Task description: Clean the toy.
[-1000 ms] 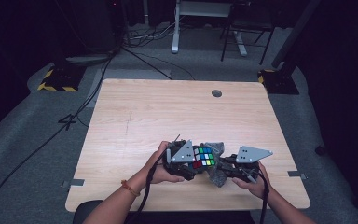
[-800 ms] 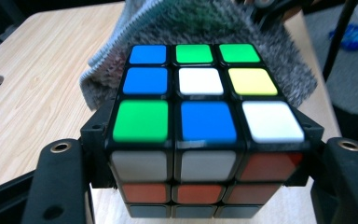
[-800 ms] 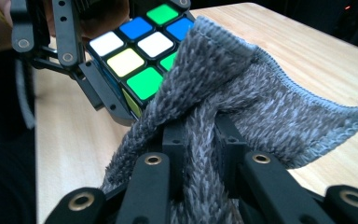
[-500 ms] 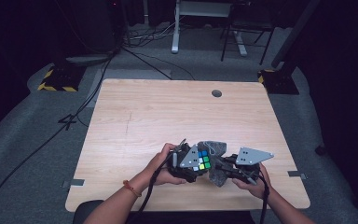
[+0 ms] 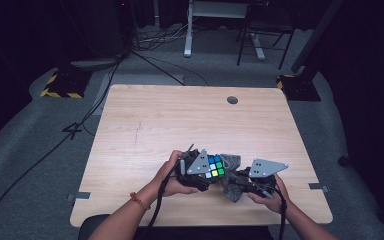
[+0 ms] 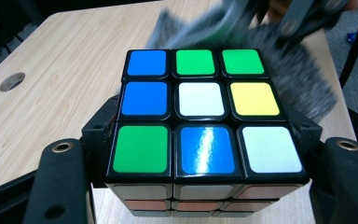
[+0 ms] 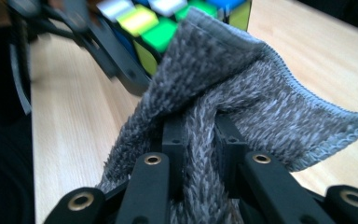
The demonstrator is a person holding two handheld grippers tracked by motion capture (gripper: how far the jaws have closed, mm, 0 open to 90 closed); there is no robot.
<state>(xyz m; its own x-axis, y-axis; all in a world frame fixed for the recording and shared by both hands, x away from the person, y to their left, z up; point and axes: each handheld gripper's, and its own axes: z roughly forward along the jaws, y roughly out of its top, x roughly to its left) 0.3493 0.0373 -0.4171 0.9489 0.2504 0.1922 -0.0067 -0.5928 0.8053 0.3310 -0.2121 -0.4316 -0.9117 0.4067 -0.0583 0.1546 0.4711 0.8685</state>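
Cube (image 6: 205, 123) — scrambled, glossy — clamped in left claw (image 6: 200, 186); right claw (image 7: 200, 154) pinches grey cloth (image 7: 242, 88).

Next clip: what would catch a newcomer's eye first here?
The scrambled puzzle cube, clamped in the left gripper near the table's front edge, its top face showing blue, green, white and yellow. Beside it, the grey fuzzy cloth pinched in the right gripper lies against the cube's side.

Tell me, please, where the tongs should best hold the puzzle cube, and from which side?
Probably as the left tongs hold it: the puzzle cube clamped on two opposite flat sides, approached from below, leaving the coloured top face free for the grey cloth in the right tongs.
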